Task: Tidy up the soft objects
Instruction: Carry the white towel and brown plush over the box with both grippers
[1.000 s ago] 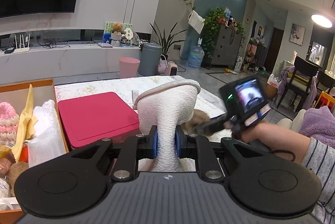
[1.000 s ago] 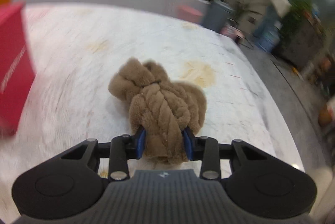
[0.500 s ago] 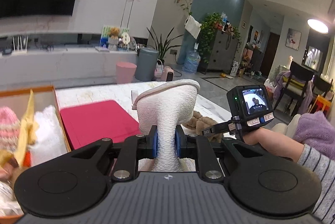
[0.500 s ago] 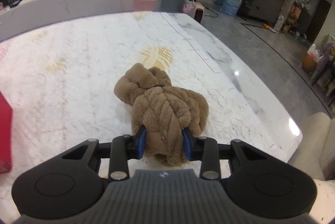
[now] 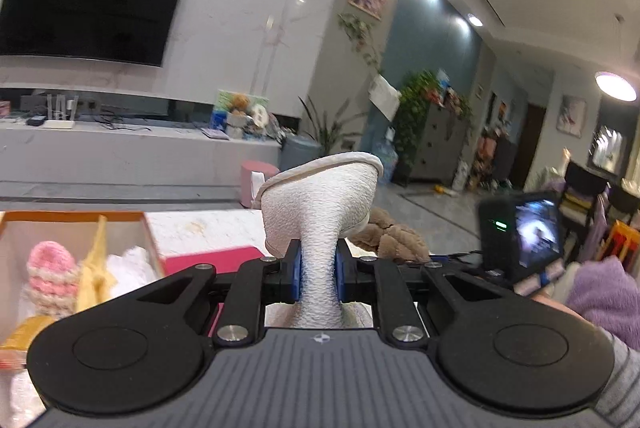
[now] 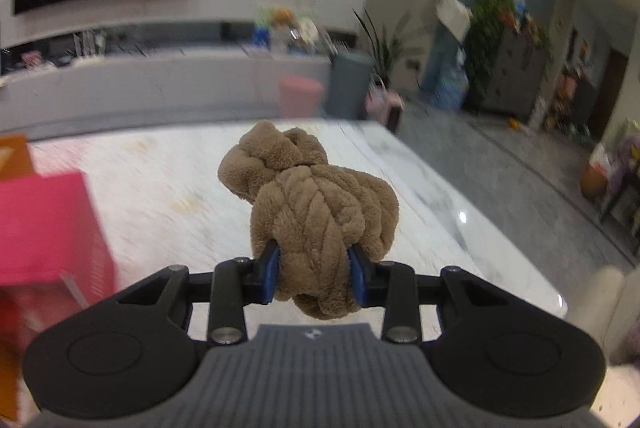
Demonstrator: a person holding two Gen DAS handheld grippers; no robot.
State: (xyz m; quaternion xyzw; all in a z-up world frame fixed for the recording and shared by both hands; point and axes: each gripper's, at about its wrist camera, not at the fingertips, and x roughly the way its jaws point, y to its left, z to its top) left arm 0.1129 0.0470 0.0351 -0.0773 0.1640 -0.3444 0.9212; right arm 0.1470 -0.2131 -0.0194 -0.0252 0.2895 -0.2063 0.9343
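My left gripper (image 5: 317, 278) is shut on a white knitted sock-like cloth (image 5: 320, 204), held up above the table. My right gripper (image 6: 314, 278) is shut on a brown fluffy knotted cloth (image 6: 316, 200), lifted clear of the marble table (image 6: 168, 196). The brown cloth also shows in the left wrist view (image 5: 390, 234), just right of the white cloth, with the right gripper's camera screen (image 5: 524, 238) beside it. An orange box (image 5: 72, 224) at the left holds a pink knitted hat (image 5: 50, 274), a yellow cloth (image 5: 94, 268) and a white fluffy cloth (image 5: 130, 268).
A pink-red flat lid or box (image 6: 48, 228) lies on the table between the orange box and the grippers. A TV console, pink stool (image 6: 300, 94) and grey bin (image 6: 350, 84) stand beyond the table's far edge. The table's right edge drops to the floor.
The right gripper has lifted the brown cloth off the table and swung left toward the red box. The left gripper has risen and tilted up with the white cloth.
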